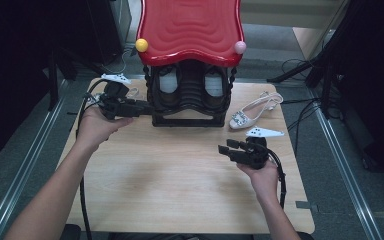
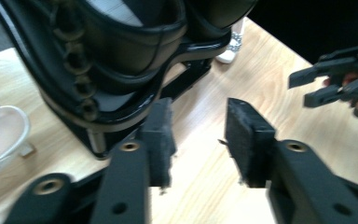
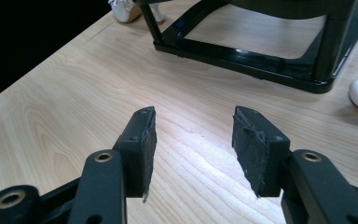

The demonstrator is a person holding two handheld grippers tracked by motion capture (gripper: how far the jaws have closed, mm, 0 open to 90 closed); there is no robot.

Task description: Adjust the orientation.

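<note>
On a light wooden tabletop (image 1: 180, 170), the left gripper (image 1: 139, 108), jaws spread and holding nothing, sits at nine o'clock, just beside the left foot of a black shoe rack (image 1: 190, 100) with a red wavy top at twelve o'clock. A white heeled sandal (image 1: 252, 111) lies just right of the rack at two o'clock. The right gripper (image 1: 228, 147), jaws also spread and empty, hovers at four o'clock, well apart from the rack.

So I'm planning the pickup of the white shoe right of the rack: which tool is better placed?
Right. The right tool hovers open just in front of the shoe; the left tool sits at the rack's far side.
</note>
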